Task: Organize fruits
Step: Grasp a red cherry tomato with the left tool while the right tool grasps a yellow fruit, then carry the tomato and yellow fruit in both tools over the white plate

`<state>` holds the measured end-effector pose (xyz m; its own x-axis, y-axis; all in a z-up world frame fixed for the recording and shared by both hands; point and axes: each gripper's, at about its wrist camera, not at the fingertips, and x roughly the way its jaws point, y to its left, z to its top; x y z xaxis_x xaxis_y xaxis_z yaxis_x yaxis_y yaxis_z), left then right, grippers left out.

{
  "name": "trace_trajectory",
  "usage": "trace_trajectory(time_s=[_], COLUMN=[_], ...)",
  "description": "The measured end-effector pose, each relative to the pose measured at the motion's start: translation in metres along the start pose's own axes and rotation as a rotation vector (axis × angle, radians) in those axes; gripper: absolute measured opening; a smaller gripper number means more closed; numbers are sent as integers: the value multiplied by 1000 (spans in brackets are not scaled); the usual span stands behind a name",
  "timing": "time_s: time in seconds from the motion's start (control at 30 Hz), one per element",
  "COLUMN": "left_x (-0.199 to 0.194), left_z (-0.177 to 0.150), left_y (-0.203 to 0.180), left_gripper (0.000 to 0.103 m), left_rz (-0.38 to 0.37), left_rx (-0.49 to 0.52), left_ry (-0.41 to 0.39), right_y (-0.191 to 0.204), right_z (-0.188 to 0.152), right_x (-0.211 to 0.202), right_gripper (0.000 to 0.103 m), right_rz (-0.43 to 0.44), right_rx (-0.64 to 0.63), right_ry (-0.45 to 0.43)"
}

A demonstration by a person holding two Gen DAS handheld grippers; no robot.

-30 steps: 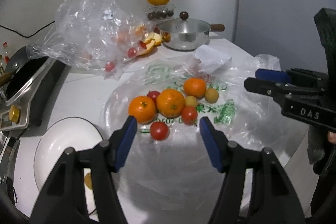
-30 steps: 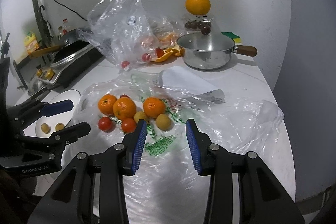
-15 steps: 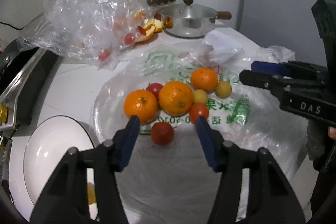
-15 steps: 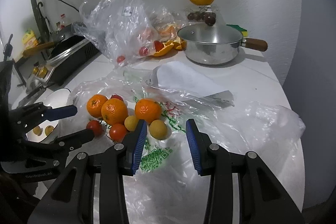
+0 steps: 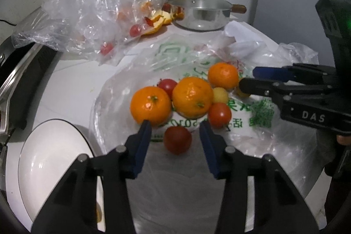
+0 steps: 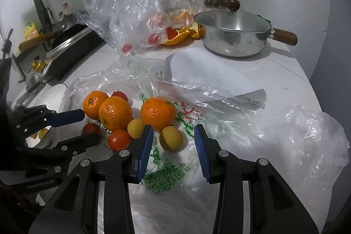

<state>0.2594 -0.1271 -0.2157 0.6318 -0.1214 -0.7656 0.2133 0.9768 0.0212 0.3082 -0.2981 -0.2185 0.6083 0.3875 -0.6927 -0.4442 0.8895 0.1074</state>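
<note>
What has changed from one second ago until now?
Both grippers moved forward toward the fruit: the left hand-held gripper now brackets the nearest tomato, and the right hand-held gripper brackets a small yellow fruit. Nothing is gripped. The fruit pile and white plate stayed put.

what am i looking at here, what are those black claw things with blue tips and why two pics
They are two hand-held grippers, each with a camera looking along its fingers, so there is one picture per gripper. Both are open and hold nothing. The left gripper faces a red tomato; the right gripper faces a small yellow fruit. Around them on a printed plastic bag lie mandarins and more tomatoes. A white bowl sits left, a lidded steel pot behind.
</note>
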Motion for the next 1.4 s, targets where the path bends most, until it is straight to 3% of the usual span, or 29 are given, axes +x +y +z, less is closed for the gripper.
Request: trace_trajectory(time_s=[0.3, 0.47, 0.73, 1.4], left_x=[0, 5, 1, -39], left_z=[-4, -5, -6, -7], left_y=[-3, -3, -3, -6], left_gripper=[41, 29, 28, 28], left_rz=[-26, -41, -59, -80], left_rx=[15, 15, 18, 22], left_ry=[10, 22, 16, -58], right_y=[4, 7, 11, 35], right_z=[-1, -1, -2, -3], right_x=[13, 15, 16, -15], right_gripper=[41, 39, 27, 27], right_rz=[-16, -18, -32, -48], right_rx=[-13, -25, -53, -91], right_ry=[38, 49, 50, 5])
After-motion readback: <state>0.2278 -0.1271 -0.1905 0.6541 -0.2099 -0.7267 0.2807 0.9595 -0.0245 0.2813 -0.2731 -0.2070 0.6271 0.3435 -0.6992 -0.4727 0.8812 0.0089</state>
